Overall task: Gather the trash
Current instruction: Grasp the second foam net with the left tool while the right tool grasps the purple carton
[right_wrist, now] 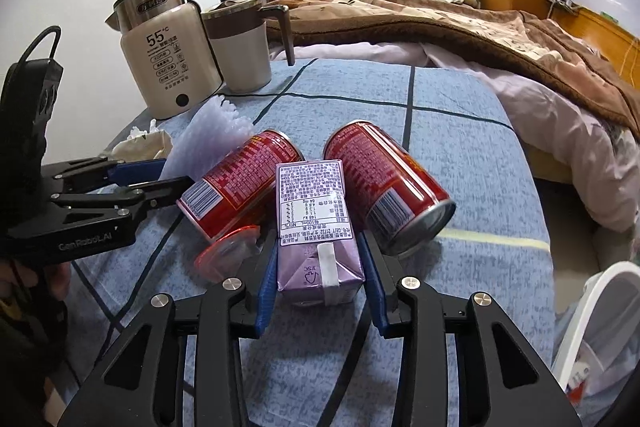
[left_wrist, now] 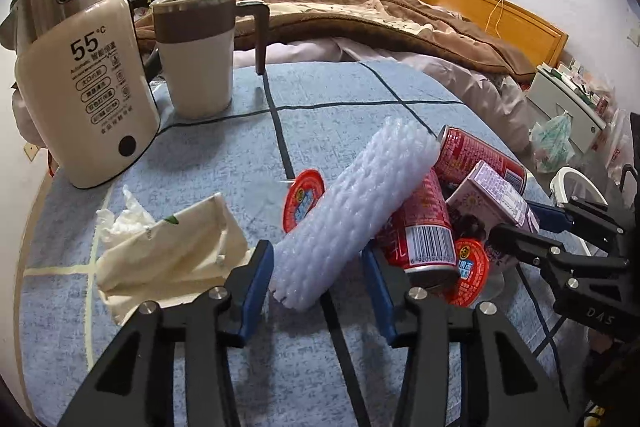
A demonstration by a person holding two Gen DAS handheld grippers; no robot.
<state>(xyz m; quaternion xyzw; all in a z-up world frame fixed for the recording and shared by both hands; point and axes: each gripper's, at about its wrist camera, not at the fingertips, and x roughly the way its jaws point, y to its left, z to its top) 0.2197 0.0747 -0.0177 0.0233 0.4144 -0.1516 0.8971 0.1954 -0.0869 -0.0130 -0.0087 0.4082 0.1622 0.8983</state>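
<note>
Left wrist view shows a pretty crowded blue checked tablecloth (left_wrist: 328,95). Back left stands a cream kettle (left_wrist: 86,87) marked 55°C, with a lidded cream-and-brown mug (left_wrist: 200,55) right beside it. Closer in, a crumpled tissue pack (left_wrist: 172,251) lies just left of the left gripper (left_wrist: 320,279). The trash pile sits front right: a white foam net sleeve (left_wrist: 352,207) lying diagonally, leaning on a red can (left_wrist: 424,227), with a second red can (left_wrist: 480,155) behind it, a purple drink carton (left_wrist: 492,199) between them, and two red round lids (left_wrist: 304,197), one of them tucked under the pile. A bed with a brown blanket (left_wrist: 400,19) fills the background.

Left gripper's blue fingers (left_wrist: 256,287) straddle the near end of the foam sleeve. The left pad looks to be touching it, but there's a visible gap on the right side, so it isn't really clamped.

Right wrist view is clearer: the right gripper (right_wrist: 320,279) has the purple carton squeezed between both blue pads, near its folded end. The two red cans flank the carton on either side, touching it, and a red lid (right_wrist: 228,255) sits just left of the left finger. A white bin rim (right_wrist: 600,307) peeks in at the lower right.
</note>
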